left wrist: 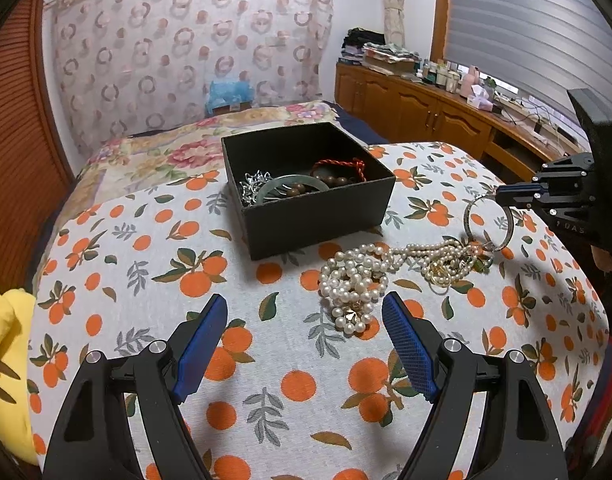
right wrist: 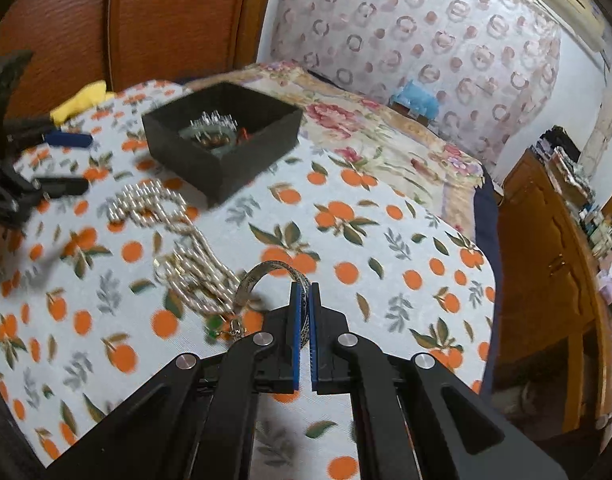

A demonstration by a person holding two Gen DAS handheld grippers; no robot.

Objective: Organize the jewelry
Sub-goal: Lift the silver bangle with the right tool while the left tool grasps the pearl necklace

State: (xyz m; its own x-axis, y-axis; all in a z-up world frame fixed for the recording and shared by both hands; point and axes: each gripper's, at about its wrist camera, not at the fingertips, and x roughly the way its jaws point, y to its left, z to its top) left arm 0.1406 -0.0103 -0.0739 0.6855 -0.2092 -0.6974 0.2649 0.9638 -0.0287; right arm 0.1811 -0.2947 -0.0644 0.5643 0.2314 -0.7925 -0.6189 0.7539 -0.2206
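A black open box (left wrist: pixel 317 216) (right wrist: pixel 226 168) sits on the orange-print cloth and holds a green bangle (left wrist: pixel 292 182), brown beads, a red cord bracelet (left wrist: pixel 341 166) and silver pieces. In front of it lies a heap of pearl strands (left wrist: pixel 357 276) (right wrist: pixel 178 232) with gold rings. My right gripper (right wrist: pixel 304 286) (left wrist: pixel 499 196) is shut on a silver bangle (right wrist: pixel 266 276) (left wrist: pixel 489 222), lifted on edge just right of the pearls. A small green charm (right wrist: pixel 214 326) lies under the bangle. My left gripper (left wrist: pixel 306 308) hangs open low over the cloth, near the pearls' front end, holding nothing.
The cloth (left wrist: pixel 290 384) covers a rounded table top beside a bed with a floral cover (left wrist: pixel 166 152). A yellow fabric piece (left wrist: pixel 6 360) lies at the table's left edge. Wooden cabinets (left wrist: pixel 417 108) with clutter run along the right wall.
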